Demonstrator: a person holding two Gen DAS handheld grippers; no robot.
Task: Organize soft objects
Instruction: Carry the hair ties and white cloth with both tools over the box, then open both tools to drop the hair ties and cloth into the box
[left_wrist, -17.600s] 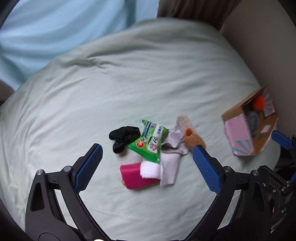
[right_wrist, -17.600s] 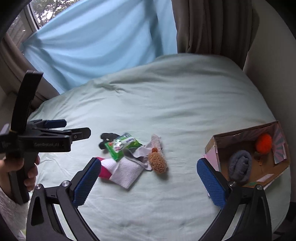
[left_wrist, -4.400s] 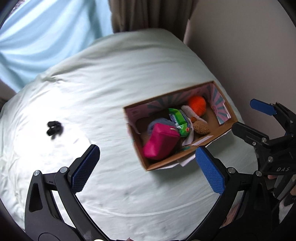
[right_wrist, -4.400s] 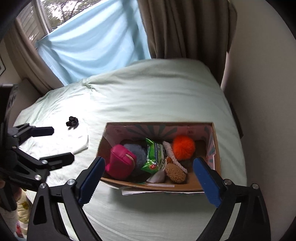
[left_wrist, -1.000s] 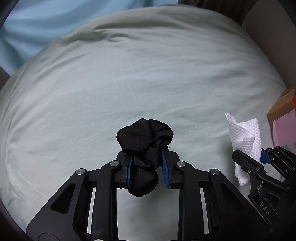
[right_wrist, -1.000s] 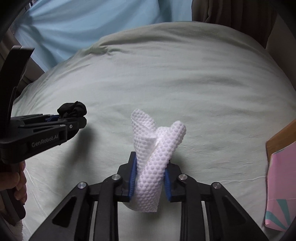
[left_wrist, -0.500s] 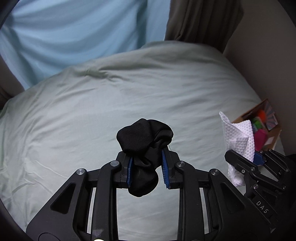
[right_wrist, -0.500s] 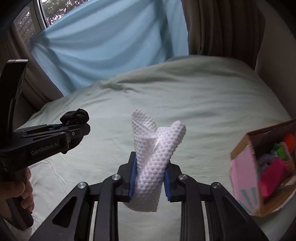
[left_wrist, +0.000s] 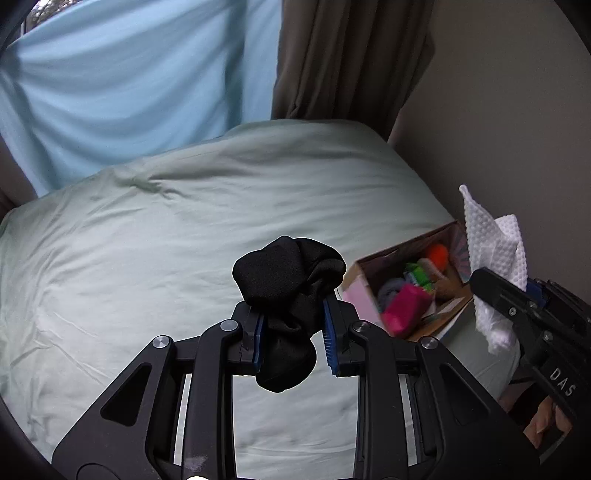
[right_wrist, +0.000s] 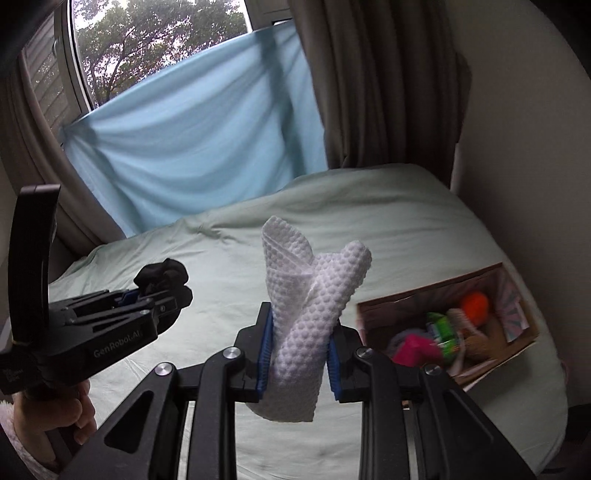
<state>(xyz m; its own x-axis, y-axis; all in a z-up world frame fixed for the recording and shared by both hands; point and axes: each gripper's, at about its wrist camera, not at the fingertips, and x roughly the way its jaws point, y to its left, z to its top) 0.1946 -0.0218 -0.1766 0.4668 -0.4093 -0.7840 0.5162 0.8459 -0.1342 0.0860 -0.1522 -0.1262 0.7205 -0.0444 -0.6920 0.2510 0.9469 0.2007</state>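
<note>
My left gripper (left_wrist: 292, 339) is shut on a bundled black sock (left_wrist: 288, 280) and holds it above the bed; it also shows in the right wrist view (right_wrist: 162, 291). My right gripper (right_wrist: 299, 354) is shut on a white waffle cloth (right_wrist: 310, 295), also seen in the left wrist view (left_wrist: 495, 254). An open cardboard box (right_wrist: 406, 299) lies on the bed at the right, holding a pink pouch (right_wrist: 415, 349), a green packet (right_wrist: 443, 328), an orange pom-pom (right_wrist: 476, 302) and a brown plush. The box (left_wrist: 369, 266) also shows in the left wrist view.
The pale green bed cover (left_wrist: 166, 240) spreads under both grippers. A blue sheet (right_wrist: 192, 147) and brown curtain (right_wrist: 369, 92) hang behind it below a window. A beige wall (left_wrist: 498, 110) stands close on the right of the box.
Both grippers have lifted and tilted up with the sock and cloth still held. The box has come further into both views, nearer the grippers.
</note>
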